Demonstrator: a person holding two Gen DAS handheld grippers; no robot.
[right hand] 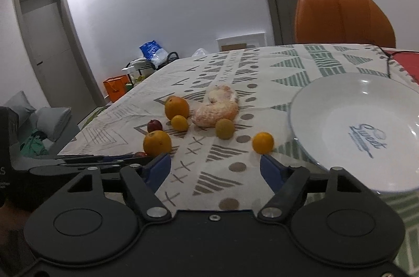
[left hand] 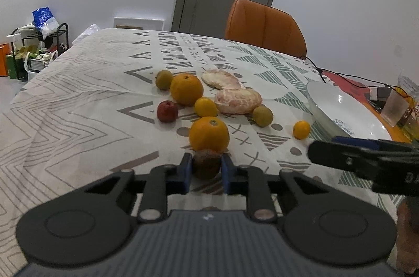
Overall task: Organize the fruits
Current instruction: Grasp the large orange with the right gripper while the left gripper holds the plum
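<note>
Now my left fingers (left hand: 206, 173) pinch a small brown fruit (left hand: 206, 163) low on the bench (left hand: 78, 120), my right fingers (right hand: 216, 172) spread toward the little orange one (right hand: 263, 142), and next comes lifting to the white plate (right hand: 309, 104).

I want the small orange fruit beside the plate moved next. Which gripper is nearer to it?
Right. The right gripper stands open just short of the small orange fruit, which sits beyond its right fingertip. The left gripper is off to its left, shut on a dark brown fruit.
</note>
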